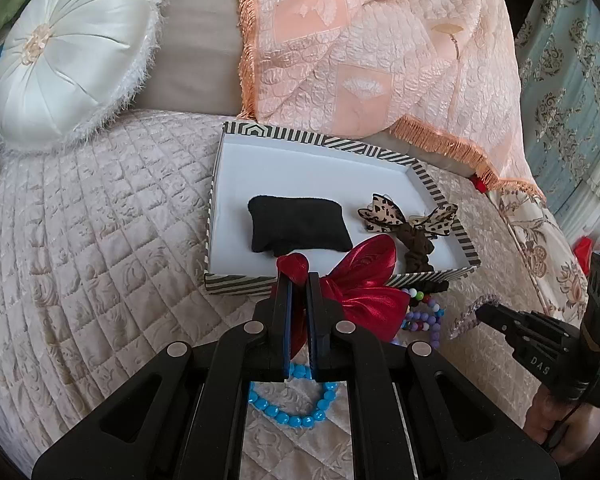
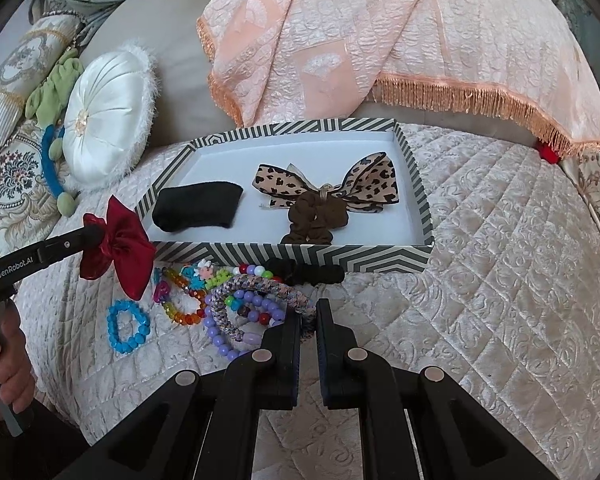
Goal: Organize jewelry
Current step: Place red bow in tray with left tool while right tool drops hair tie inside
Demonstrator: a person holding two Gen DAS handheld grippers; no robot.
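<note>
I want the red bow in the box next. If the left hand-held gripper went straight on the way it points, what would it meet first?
Probably the near wall of the striped box. The left hand-held gripper, shut on the red bow, points at that edge, but depth is unclear; it might clear the rim and reach the black cushion.

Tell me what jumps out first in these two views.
The red bow pinched in the left gripper, held just outside the striped box's near-left corner. Next, the braided bracelet in the right gripper, above the bright bead bracelets strewn before the box.
</note>
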